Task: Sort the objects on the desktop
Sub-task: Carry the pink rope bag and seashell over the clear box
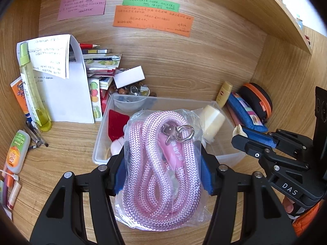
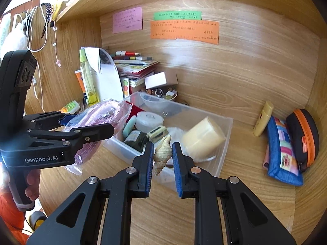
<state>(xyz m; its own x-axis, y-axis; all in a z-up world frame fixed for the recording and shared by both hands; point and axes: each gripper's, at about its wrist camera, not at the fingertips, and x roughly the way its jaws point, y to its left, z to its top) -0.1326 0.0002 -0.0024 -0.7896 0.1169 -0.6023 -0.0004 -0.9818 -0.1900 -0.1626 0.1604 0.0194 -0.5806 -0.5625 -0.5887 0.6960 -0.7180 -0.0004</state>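
One bagged pink rope [image 1: 163,169] in left claw [image 1: 163,175], one seashell [image 2: 162,153] in right claw [image 2: 162,163].

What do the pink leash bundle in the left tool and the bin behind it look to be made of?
Leash: apparently braided synthetic cord, shown by its herringbone weave, with a shiny metal clasp, inside a glossy clear plastic bag. Bin: translucent, frosted-looking rigid plastic; contents show through.

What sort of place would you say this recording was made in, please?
Probably a student's or home study desk set in a wooden alcove: handwritten sticky notes on the back panel, a stack of notebooks, and a clear storage bin of small keepsakes.
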